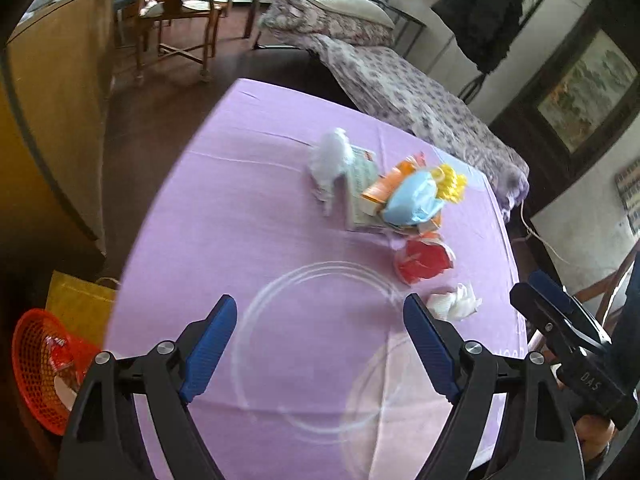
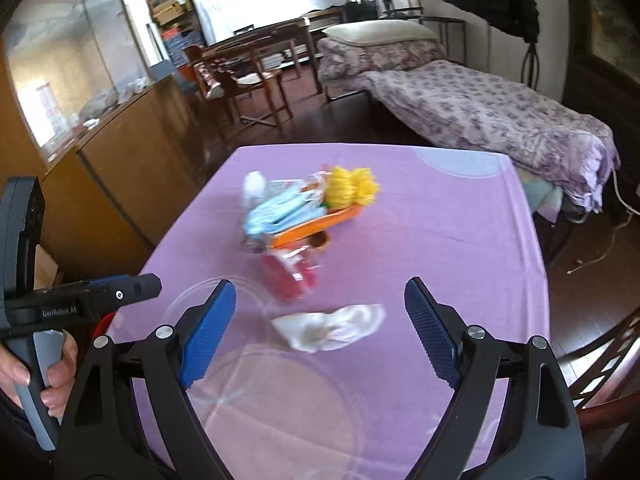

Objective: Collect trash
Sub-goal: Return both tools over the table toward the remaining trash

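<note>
Both grippers hang over the table (image 1: 208, 208) with its purple cloth, and both have their jaws spread wide with nothing in them.

The right gripper (image 2: 320, 332) has a crumpled white tissue (image 2: 332, 330) lying on the cloth right between its jaws, a bit nearer the left one. This looks like the next bit of trash to pick. To do it well, the gripper should go straight down so one jaw sits on each side of the tissue, then squeeze slowly. The tissue is soft and flat, so the jaws must get low, close to the cloth, or they may miss it or pinch the cloth too.

Past the jaws sits a red wrapper (image 2: 292, 278), and farther on a pile of trash (image 2: 304, 208) with blue, orange and yellow bits.

The left gripper (image 1: 320, 348) has only bare cloth between its jaws. The red basket (image 1: 36, 364) sits low, outside its left jaw, beside the table. It already has some trash in it, so it looks like the place to drop things.
</note>
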Demonstrator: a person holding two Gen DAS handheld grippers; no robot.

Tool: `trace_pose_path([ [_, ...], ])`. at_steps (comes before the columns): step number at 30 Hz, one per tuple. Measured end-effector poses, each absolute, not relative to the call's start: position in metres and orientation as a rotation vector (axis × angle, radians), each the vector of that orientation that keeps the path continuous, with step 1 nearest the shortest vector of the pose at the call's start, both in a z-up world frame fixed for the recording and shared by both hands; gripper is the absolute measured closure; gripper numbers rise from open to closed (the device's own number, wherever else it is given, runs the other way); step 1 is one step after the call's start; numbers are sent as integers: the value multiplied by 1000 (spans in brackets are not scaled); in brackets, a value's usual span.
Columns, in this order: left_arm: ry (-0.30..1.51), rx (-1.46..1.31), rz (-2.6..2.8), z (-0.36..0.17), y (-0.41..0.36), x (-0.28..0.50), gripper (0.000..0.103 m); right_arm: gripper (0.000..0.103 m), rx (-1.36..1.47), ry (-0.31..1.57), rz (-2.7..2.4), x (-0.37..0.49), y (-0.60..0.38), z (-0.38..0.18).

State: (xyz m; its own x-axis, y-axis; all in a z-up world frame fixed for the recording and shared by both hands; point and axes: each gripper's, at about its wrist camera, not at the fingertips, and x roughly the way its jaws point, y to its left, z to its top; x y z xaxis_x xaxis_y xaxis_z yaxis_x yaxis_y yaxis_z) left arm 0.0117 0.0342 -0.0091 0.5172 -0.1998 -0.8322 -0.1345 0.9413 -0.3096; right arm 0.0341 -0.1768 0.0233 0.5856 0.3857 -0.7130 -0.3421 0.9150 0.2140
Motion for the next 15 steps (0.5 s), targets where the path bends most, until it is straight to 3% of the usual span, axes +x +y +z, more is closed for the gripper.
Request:
trace_pose_path([
  [15, 1100, -319, -111, -32, -4, 24, 19, 17, 135, 857, 321, 57, -223, 12],
])
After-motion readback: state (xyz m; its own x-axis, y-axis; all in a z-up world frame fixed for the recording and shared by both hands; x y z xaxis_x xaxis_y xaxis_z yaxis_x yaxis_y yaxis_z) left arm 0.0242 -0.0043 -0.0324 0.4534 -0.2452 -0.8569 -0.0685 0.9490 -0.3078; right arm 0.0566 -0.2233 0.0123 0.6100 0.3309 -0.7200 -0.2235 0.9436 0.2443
